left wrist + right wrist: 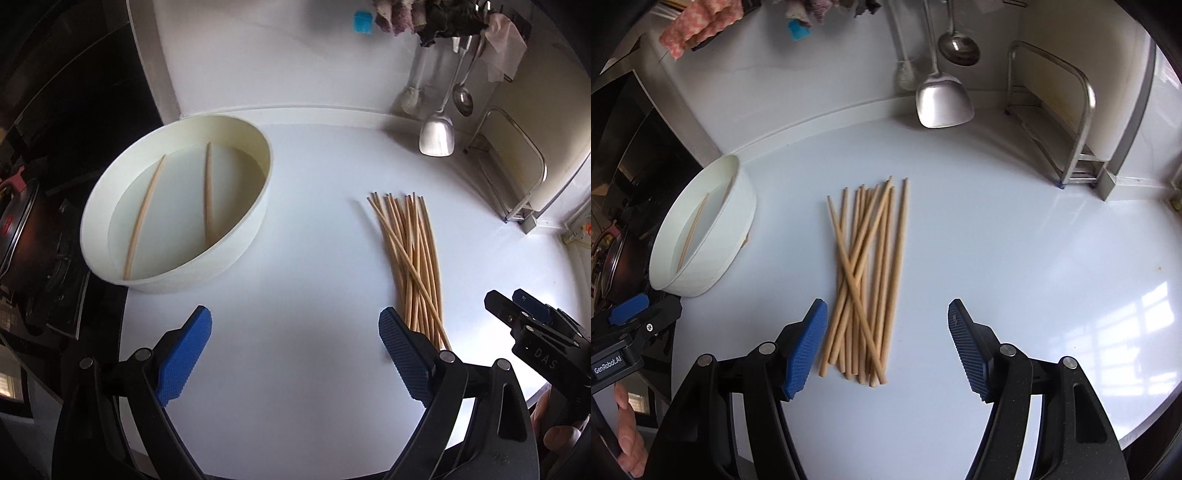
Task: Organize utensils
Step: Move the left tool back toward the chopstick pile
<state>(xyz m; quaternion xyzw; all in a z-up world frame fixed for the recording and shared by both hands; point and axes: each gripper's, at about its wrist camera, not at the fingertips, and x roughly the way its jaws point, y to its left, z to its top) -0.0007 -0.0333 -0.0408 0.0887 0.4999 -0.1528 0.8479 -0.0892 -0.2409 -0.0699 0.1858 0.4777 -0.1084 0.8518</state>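
I am holding both claws wide apart and empty, left claw (295,354) and right claw (886,347) hovering over the white surface (1015,258). Chopstick pile (866,280) is lying ahead of the right claw. Two chopsticks are sitting in the white tub (240,236).

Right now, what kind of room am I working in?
Most likely a home kitchen counter. A metal spatula and ladle hang on the wall, a stove with a pot sits at the left edge, and wooden chopsticks lie beside a white oval container.

Bright daylight glares window-shaped on the white counter (1015,258); fisheye bending and dark vignetting mark the edges.
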